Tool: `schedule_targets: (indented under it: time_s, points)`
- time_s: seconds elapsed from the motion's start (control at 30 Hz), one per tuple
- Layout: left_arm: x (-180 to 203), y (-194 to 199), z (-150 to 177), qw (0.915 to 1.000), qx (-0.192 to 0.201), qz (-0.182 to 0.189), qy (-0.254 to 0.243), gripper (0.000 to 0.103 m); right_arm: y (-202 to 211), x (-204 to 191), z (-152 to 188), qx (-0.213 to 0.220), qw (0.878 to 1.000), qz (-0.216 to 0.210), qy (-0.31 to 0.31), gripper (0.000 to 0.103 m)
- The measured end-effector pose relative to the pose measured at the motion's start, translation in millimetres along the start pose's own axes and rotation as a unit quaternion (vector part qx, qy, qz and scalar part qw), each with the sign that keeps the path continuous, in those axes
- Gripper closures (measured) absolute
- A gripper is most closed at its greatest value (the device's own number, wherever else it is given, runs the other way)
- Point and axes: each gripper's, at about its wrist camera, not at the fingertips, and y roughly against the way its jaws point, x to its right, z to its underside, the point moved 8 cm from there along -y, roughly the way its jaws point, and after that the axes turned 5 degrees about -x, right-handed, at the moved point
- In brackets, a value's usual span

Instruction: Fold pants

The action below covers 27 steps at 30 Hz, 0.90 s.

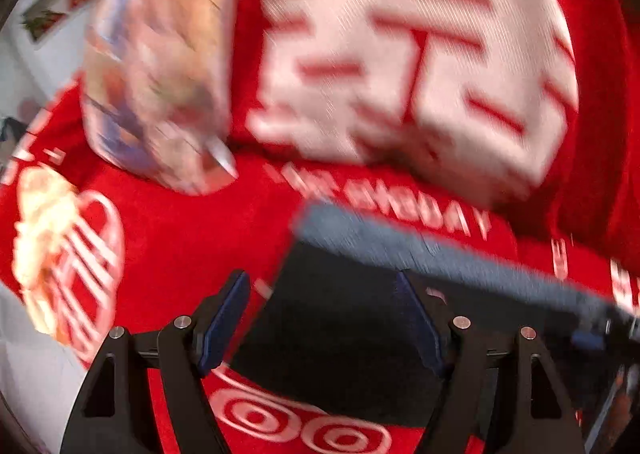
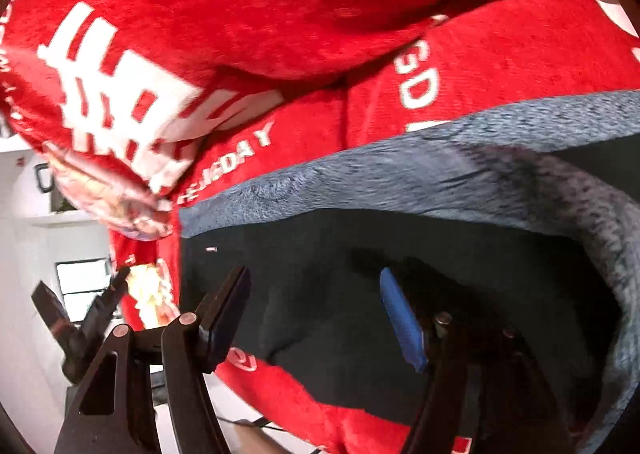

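Dark pants with a grey waistband (image 1: 360,318) lie on the red printed blanket (image 1: 180,238), both our jaws spread.
Left wrist view: our left gripper (image 1: 326,314) hovers empty. Right wrist view: our right gripper (image 2: 316,318) likewise; we should pinch the waistband (image 2: 400,178) squarely.

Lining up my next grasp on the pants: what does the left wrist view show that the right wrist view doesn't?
Left wrist only: a blurred clear plastic package lying on the red blanket, and the open left gripper up close.

Right wrist only: the pants' grey lining turned out at the right, and the open right gripper.

Both: the dark pants with their grey waistband on the blanket.
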Motion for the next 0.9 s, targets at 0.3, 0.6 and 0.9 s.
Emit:
schedule_targets:
  time_s: [0.3, 0.6, 0.9]
  points:
    - [45, -63, 36, 0.9960, -0.057, -0.038, -0.058, 0.023, 55, 26, 18, 0.031, 0.999, -0.007, 0.011, 0.032]
    - [151, 7, 77, 0.9777, -0.067, 0.100, -0.172, 0.023, 129, 111, 139, 0.093, 0.989, 0.005, -0.112, 0.032]
    - [334, 24, 158, 0.9225, -0.142, 0.229, -0.276, 0.023, 167, 222, 249, 0.145, 0.957, 0.027, -0.251, 0.032]
